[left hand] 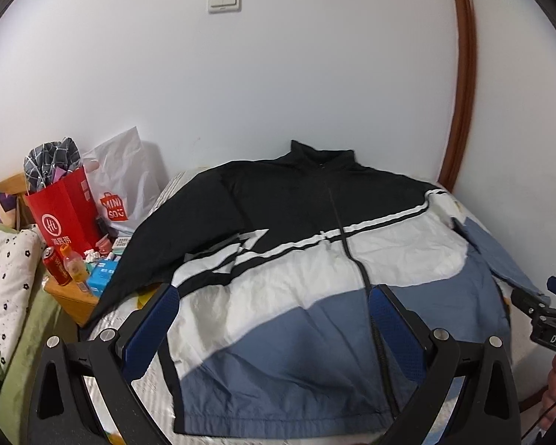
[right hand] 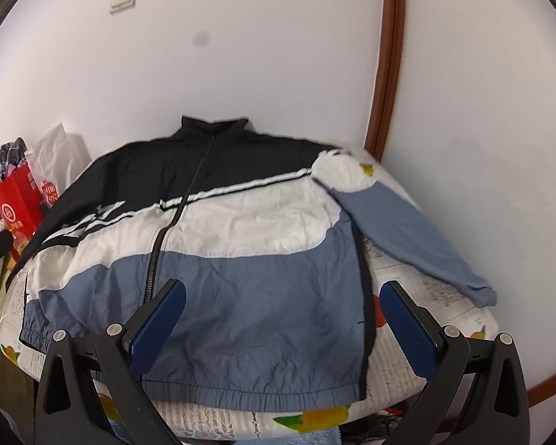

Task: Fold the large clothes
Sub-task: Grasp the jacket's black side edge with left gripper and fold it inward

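Observation:
A zip-up jacket point(left hand: 315, 259), black at the top, white in the middle and blue at the bottom, lies front-up and spread flat on a patterned bed cover point(right hand: 419, 337). It also shows in the right wrist view point(right hand: 241, 252). Its collar points at the wall. The black sleeve point(left hand: 144, 244) hangs off the left side. The blue sleeve point(right hand: 407, 230) lies out to the right. My left gripper point(left hand: 274, 300) is open and empty above the hem's left half. My right gripper point(right hand: 283, 296) is open and empty above the hem's right half.
A wooden bedside table point(left hand: 74, 296) at the left carries a red paper bag point(left hand: 65, 211), a white Miniso bag point(left hand: 126, 185), a can, a bottle and boxes. A white wall point(left hand: 278, 74) stands behind the bed. A brown door frame point(right hand: 387, 74) rises at the right.

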Available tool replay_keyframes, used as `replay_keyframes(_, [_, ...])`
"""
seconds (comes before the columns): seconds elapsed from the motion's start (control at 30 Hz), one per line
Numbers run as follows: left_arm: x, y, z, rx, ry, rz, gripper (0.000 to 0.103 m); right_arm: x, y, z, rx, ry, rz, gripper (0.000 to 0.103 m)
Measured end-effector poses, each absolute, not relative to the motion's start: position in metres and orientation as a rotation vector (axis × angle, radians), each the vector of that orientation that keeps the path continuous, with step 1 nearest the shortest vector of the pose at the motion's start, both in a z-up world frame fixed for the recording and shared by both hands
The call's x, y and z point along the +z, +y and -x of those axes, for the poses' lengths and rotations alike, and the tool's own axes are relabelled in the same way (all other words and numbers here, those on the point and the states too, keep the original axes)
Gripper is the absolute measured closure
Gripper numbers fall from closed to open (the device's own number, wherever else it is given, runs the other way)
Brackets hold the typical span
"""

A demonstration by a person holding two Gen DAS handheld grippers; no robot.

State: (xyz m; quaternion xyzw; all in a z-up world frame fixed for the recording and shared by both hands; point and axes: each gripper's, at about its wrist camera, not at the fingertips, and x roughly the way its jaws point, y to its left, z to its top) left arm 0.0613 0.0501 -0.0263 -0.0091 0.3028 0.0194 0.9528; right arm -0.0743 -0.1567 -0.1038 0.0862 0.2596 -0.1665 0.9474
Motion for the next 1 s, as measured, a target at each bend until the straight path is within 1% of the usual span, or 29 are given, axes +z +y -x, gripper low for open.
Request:
replay_keyframes(0.3, [-0.041, 0.092, -0.103, 0.089, 0.683, 0.041, 0.000, -0.107, -0.168, 0.034, -0.293, 0.551, -0.216, 0.002])
replay_keyframes(0.57, [-0.074, 0.146, -0.139, 0.180, 0.763, 0.078, 0.000, -0.112, -0.156, -0.015, -0.254, 0.589, -0.217, 0.002])
replay_keyframes(0.73, [-0.097, 0.180, -0.151, 0.234, 0.819, 0.097, 0.001, -0.120, -0.139, -0.050, -0.211, 0.627, -0.202, 0.008])
replay_keyframes(0.8, [-0.105, 0.194, -0.155, 0.243, 0.838, 0.117, 0.005, -0.122, -0.131, -0.061, -0.192, 0.636, -0.189, 0.009])
replay_keyframes(0.93, [-0.123, 0.222, -0.164, 0.289, 0.874, 0.151, 0.008, -0.125, -0.120, -0.081, -0.169, 0.661, -0.162, 0.010])
replay_keyframes(1.0, [-0.131, 0.230, -0.167, 0.302, 0.893, 0.159, 0.013, -0.128, -0.117, -0.091, -0.173, 0.676, -0.146, 0.010])
